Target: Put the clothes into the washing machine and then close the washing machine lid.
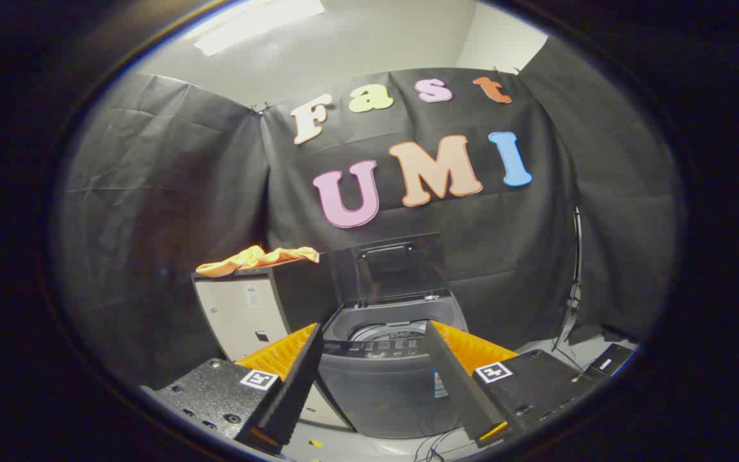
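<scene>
A small grey top-loading washing machine (382,385) stands on the floor ahead, framed between my two fingers. Its dark lid (398,264) is raised upright at the back, and the drum opening (385,330) shows below it. An orange cloth (257,258) lies crumpled on top of a pale cabinet (241,314) just left of the machine. My gripper (373,366) is open, its fingers spread wide with nothing between them, some way short of the machine and the cloth.
Black cloth walls close the booth behind and on both sides. A cable (573,282) hangs down the wall to the right of the machine, with a dark box (610,362) and loose wires on the pale floor there.
</scene>
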Tool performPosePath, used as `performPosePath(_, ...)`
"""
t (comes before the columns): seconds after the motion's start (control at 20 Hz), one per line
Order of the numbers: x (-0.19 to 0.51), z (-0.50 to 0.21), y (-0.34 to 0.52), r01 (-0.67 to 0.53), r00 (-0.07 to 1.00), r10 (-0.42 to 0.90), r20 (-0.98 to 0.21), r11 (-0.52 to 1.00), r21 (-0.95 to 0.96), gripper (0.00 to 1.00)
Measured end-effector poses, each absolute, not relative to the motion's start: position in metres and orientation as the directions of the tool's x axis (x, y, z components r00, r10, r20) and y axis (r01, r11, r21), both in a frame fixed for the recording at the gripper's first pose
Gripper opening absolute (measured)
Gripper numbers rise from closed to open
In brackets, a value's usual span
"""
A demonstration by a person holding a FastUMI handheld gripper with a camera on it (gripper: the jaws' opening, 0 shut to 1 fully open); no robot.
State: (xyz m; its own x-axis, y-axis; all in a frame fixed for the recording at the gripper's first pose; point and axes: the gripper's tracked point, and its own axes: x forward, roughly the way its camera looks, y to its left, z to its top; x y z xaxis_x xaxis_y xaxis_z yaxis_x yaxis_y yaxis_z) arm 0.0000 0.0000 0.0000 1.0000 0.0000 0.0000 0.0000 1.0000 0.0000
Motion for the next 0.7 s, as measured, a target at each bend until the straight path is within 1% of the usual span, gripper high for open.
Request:
performPosePath(0.15, 0.001, 0.0, -0.008, 0.015, 1.0, -0.015, 0.005, 1.0, -0.004, 0.96)
performPosePath(0.3, 0.003, -0.009, -0.01, 0.032, 0.999, -0.032, -0.015, 0.999, -0.034, 0.96)
performPosePath(0.7, 0.008, -0.03, 0.004, 0.009, 0.998, -0.012, -0.067, 0.999, -0.052, 0.96)
